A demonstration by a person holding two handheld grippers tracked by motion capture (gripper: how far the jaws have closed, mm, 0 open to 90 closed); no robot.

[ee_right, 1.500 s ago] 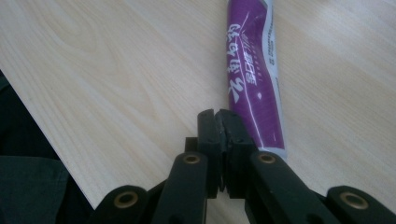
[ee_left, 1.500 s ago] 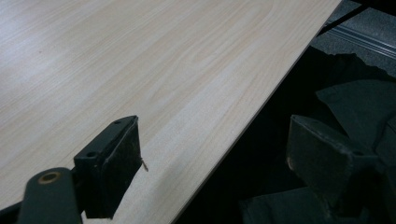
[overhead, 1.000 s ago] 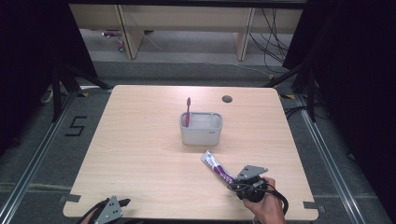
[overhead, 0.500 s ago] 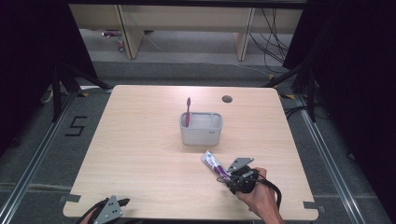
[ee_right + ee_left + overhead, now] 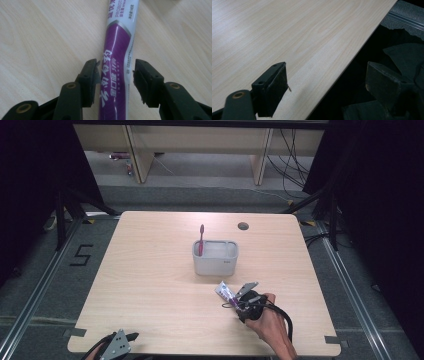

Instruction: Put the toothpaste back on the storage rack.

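Purple-and-white toothpaste tube [image 5: 117, 62]: lies flat on the counter [image 5: 150, 285], near its front edge, right of centre. Right claw [image 5: 115, 75]: jaws just been opening, straddling the tube, pads apart from it. Grey holder [image 5: 215, 257] with red toothbrush [image 5: 201, 239]: mid-counter, behind the tube. Left claw [image 5: 327, 87]: wide, nothing between, at front-left corner.

Purple-and-white toothpaste tube [image 5: 117, 62], white printed lettering along its body, lying flat on the light wooden tabletop, lengthwise between the right gripper's fingers [image 5: 90, 80], clear of both pads, far end extending beyond the fingertips
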